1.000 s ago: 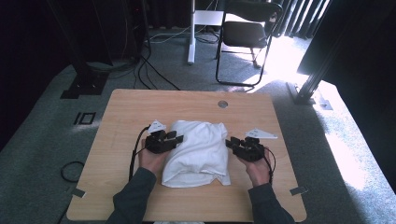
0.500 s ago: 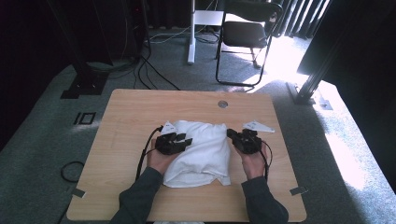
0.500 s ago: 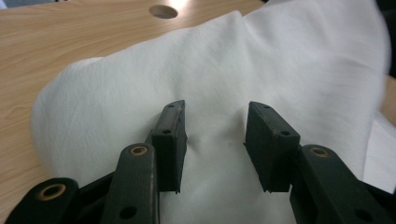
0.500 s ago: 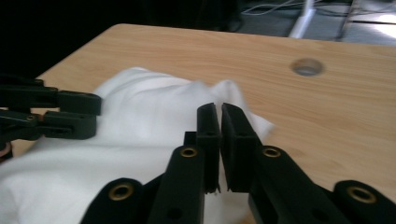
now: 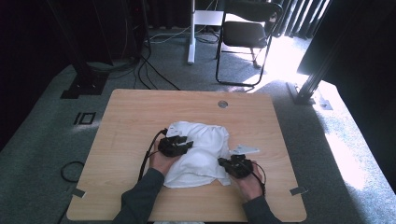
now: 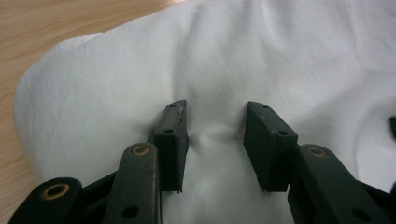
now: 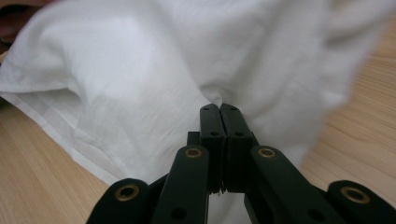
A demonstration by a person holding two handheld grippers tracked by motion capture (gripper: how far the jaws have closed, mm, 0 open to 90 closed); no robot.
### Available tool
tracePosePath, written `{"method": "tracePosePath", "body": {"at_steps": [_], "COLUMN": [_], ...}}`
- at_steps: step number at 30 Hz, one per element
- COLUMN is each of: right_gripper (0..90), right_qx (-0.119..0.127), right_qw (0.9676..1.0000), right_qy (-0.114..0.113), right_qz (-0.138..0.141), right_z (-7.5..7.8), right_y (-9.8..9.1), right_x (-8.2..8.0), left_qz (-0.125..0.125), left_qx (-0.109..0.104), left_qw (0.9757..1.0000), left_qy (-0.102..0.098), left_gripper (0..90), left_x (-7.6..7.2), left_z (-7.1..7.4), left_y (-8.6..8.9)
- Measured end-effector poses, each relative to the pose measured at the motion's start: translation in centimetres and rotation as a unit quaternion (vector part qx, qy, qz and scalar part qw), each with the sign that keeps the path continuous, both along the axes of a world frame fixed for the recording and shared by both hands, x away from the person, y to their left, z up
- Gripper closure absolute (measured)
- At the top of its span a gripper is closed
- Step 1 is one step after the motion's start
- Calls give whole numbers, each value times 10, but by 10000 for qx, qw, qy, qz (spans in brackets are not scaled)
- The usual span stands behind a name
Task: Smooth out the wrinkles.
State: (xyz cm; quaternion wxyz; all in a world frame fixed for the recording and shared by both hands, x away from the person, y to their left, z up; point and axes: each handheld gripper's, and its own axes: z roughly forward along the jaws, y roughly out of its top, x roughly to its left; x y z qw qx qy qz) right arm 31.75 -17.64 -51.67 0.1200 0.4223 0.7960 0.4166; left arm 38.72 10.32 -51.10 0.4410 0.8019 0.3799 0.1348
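**Cloth pinched at right, straddled at left**

I see the white, rumpled cloth (image 5: 200, 151) lying lengthwise away from me. My right gripper (image 7: 219, 108) has just closed, pinching its edge. My left gripper (image 6: 215, 122) fingers stay spread, pressing cloth between them.

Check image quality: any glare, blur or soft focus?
High view: sunlight blows out the floor by the chair, left background nearly black, table evenly lit. Right gripper view: white cloth soft and smeared at upper right, jaws sharp. Left gripper view: cloth bright, creases readable, near jaw links slightly soft.
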Motion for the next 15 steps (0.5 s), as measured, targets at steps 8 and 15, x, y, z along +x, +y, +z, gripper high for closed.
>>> {"method": "tracePosePath", "body": {"at_steps": [8, 15], "right_gripper": [609, 490], "right_qx": [179, 620], "right_qw": [9979, 9916], "right_qy": [-209, -932], "right_qz": [-582, -647], "right_z": [9, 43], "right_y": [-38, -13], "right_x": [-20, 13], "left_qz": [18, -4], "left_qx": [114, 125], "left_qw": [9999, 9999], "left_qy": [-102, -116], "left_gripper": [603, 582], "left_x": [-2, -3], "left_z": [-1, -1], "left_y": [-4, -5]}}
